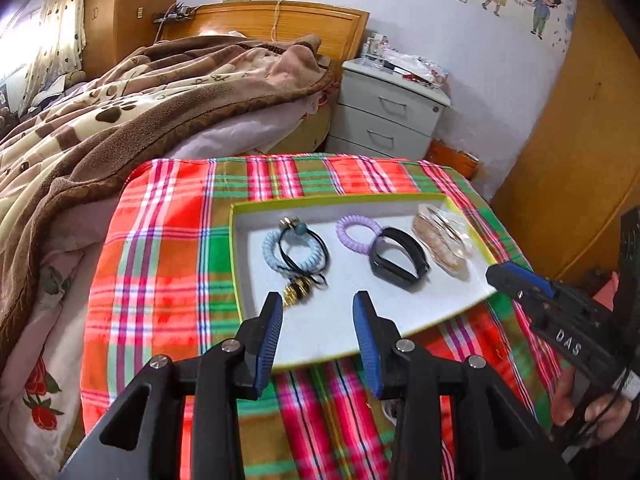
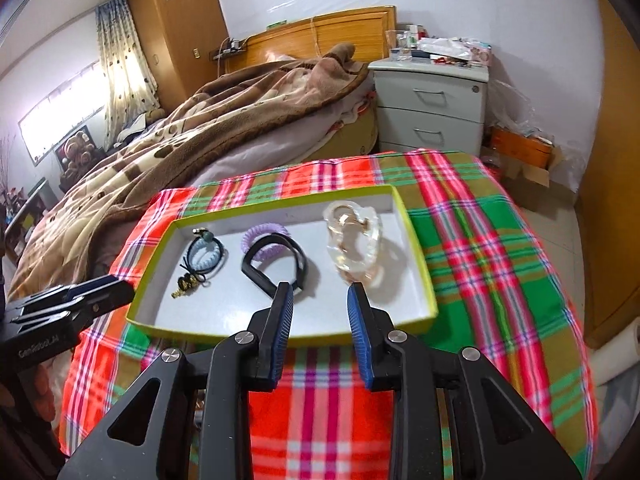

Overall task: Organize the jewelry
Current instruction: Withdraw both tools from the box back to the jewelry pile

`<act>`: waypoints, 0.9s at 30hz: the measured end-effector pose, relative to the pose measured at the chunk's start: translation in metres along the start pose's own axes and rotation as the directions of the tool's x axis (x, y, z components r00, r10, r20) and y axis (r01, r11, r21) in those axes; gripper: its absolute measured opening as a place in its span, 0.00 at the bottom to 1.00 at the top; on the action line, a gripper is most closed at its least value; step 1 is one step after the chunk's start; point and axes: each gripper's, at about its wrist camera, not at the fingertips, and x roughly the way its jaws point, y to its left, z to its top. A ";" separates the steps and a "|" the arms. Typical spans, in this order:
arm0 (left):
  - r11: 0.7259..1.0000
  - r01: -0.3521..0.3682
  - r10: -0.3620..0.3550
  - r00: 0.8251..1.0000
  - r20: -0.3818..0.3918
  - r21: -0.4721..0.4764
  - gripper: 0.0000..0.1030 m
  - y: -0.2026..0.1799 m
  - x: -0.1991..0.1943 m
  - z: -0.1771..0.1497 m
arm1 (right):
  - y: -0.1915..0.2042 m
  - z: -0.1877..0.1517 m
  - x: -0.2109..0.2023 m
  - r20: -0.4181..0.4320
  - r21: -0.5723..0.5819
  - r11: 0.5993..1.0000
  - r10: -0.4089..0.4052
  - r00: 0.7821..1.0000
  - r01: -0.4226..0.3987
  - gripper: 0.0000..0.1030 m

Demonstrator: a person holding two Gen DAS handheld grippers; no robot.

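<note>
All visible jewelry inside shallow green-rimmed white cardboard tray [image 2: 416, 256] on plaid-covered counter [image 2: 480, 240]: pale-blue coil tie [image 1: 276, 254], lilac coil tie [image 2: 264, 236], black wristband [image 1: 396, 258], clear bracelets [image 2: 354, 242]. Nothing loose outside. Left gripper [image 1: 318, 320] and right gripper [image 2: 320, 308] jaws parted, empty. Task apparently near complete.

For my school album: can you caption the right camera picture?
Open tool over a tray of hair ties and a black band.
</note>
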 end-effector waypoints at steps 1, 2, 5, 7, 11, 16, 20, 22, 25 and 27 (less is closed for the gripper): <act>1.000 0.009 -0.009 1.000 -0.001 0.002 0.37 -0.002 -0.002 -0.004 | -0.003 -0.001 -0.002 0.003 0.007 1.000 0.000 1.000 0.000 0.28; 1.000 0.018 -0.018 1.000 -0.004 0.006 0.37 -0.004 -0.004 -0.008 | -0.007 -0.004 -0.005 0.004 0.016 1.000 0.000 1.000 -0.001 0.28; 0.999 0.047 -0.047 0.999 -0.022 0.008 0.37 -0.011 -0.005 -0.019 | -0.018 -0.011 -0.009 0.000 0.032 0.999 -0.010 1.000 0.010 0.29; 0.997 0.081 -0.081 0.996 -0.039 0.010 0.37 -0.015 -0.004 -0.028 | -0.026 -0.017 -0.011 -0.007 0.048 0.999 -0.016 1.000 0.016 0.29; 0.996 0.089 -0.087 0.993 -0.086 0.028 0.37 -0.025 0.002 -0.043 | -0.046 -0.030 -0.012 -0.025 0.083 0.995 -0.043 0.999 0.045 0.29; 0.992 0.117 -0.111 0.988 -0.111 0.048 0.41 -0.038 0.006 -0.049 | -0.064 -0.037 -0.011 -0.042 0.120 0.991 -0.053 0.998 0.057 0.29; 0.985 0.142 -0.127 0.982 -0.144 0.103 0.42 -0.058 0.014 -0.044 | -0.073 -0.040 -0.010 -0.050 0.134 0.989 -0.049 0.998 0.055 0.29; 0.981 0.132 -0.109 0.981 -0.160 0.139 0.43 -0.067 0.020 -0.044 | -0.076 -0.042 -0.009 -0.061 0.138 0.989 -0.043 0.997 0.051 0.30; 0.982 0.083 -0.054 0.985 -0.165 0.172 0.43 -0.076 0.027 -0.043 | -0.079 -0.045 -0.005 -0.078 0.128 0.991 -0.033 0.996 0.043 0.34; 0.979 0.078 -0.043 0.982 -0.185 0.188 0.43 -0.080 0.033 -0.044 | -0.080 -0.048 -0.003 -0.086 0.128 0.991 -0.025 0.996 0.036 0.34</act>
